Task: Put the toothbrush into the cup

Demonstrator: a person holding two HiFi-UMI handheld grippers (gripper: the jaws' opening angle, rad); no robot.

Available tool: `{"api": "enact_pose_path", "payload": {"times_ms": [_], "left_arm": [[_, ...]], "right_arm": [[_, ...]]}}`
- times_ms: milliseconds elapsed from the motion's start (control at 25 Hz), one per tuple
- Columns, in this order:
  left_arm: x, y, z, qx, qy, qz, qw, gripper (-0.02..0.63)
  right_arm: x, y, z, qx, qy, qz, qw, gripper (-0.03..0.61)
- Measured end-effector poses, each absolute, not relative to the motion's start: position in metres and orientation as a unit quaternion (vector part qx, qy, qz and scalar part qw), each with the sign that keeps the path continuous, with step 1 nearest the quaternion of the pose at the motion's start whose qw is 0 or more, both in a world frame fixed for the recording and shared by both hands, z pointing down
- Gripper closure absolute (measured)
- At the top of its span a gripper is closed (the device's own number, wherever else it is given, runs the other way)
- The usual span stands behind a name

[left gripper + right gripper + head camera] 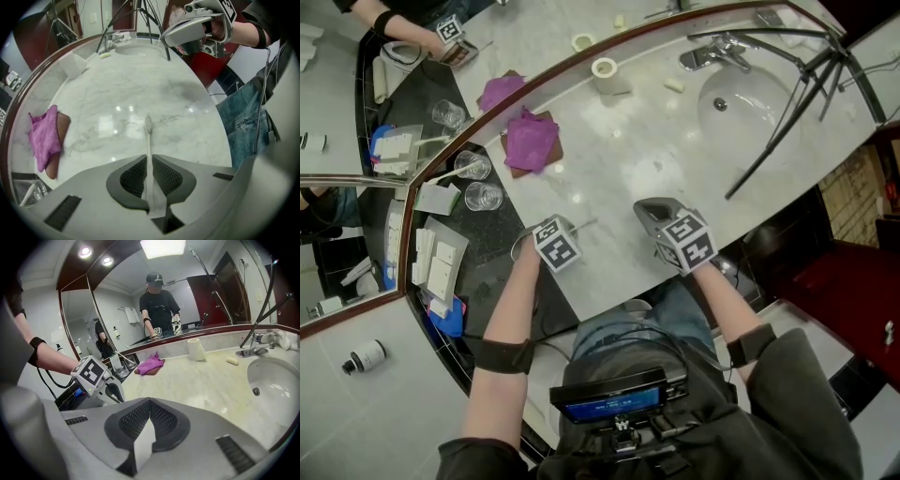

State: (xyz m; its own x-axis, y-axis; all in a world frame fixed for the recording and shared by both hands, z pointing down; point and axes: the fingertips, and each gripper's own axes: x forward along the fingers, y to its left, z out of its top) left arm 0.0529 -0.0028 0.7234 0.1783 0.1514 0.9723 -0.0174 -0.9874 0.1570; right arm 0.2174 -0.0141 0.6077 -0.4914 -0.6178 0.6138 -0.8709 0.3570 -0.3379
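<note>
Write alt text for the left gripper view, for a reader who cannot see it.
The left hand-held gripper grips a white toothbrush, bristles pointing away over a marble counter. A purple cloth lies left; the right hand-held gripper hovers upper right.

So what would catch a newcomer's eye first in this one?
The white toothbrush pinched in the left gripper, bristles out over the marble counter. Next, the bright pink cloth at the counter's back edge, and the right gripper, shut and empty, held near its front edge.
</note>
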Motion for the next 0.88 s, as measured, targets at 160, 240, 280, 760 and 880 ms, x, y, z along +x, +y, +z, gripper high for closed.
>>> {"api": "enact_pose_path", "payload": {"times_ms": [160,240,280,760,880], "left_arm": [[0.055,-0.008,0.71,0.779,0.017,0.623,0.069,0.571],[0.055,-0.013,0.701,0.788,0.001,0.611,0.07,0.571],[0.055,-0.015,0.696,0.794,-0.009,0.604,0.071,0.571],[0.058,-0.039,0.608,0.865,-0.155,0.469,0.087,0.571],[0.053,-0.038,0.59,0.877,-0.195,0.429,0.093,0.57]], "right_arm": [[0.216,-0.015,0.608,0.46,-0.805,0.316,0.198,0.561],[0.213,-0.017,0.605,0.457,-0.809,0.313,0.199,0.561],[0.211,-0.018,0.604,0.455,-0.81,0.311,0.2,0.561],[0.177,-0.02,0.58,0.419,-0.837,0.282,0.208,0.561],[0.168,-0.02,0.576,0.407,-0.844,0.275,0.214,0.561]]}}
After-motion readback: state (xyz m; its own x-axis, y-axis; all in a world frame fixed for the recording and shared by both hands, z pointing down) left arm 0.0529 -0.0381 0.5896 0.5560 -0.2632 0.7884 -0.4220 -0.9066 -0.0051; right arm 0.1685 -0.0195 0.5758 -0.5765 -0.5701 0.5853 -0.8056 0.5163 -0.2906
